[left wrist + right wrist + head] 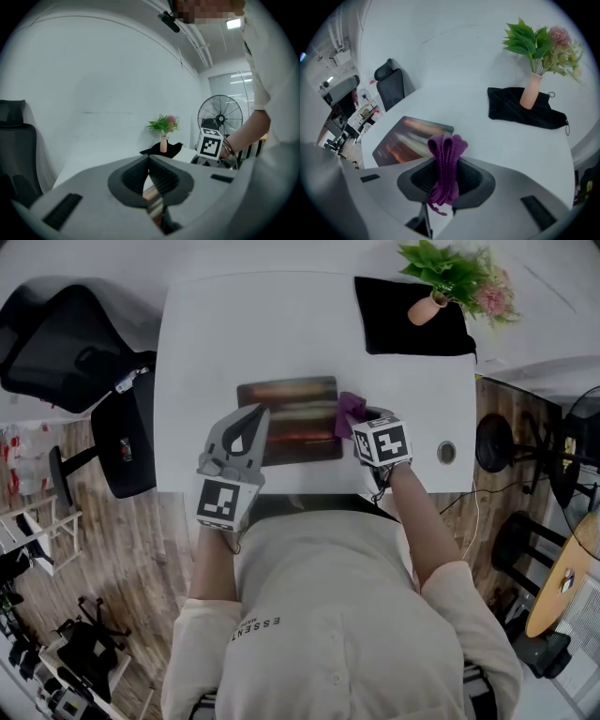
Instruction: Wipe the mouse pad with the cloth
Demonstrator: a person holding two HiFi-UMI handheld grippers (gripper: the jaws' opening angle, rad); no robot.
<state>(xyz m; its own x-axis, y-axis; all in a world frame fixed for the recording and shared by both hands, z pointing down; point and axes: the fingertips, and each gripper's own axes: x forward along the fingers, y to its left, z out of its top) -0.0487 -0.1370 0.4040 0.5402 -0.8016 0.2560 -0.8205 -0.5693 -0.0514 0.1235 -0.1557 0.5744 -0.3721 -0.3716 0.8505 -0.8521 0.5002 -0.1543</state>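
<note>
The mouse pad [291, 418], dark with reddish streaks, lies flat in the middle of the white table [206, 324]. My right gripper [359, 424] is at the pad's right edge and is shut on a purple cloth [349, 412]. In the right gripper view the cloth [444, 161] stands bunched between the jaws, with the pad [405, 140] ahead to the left. My left gripper [257, 416] hovers over the pad's left part. Its jaws [149, 161] meet at the tips with nothing held.
A black cloth [412, 315] with a small pink vase of plants [441, 282] sits at the table's far right corner. A cable hole [446, 452] is at the right of the table. An office chair [66, 343] stands to the left, a fan [220, 115] to the right.
</note>
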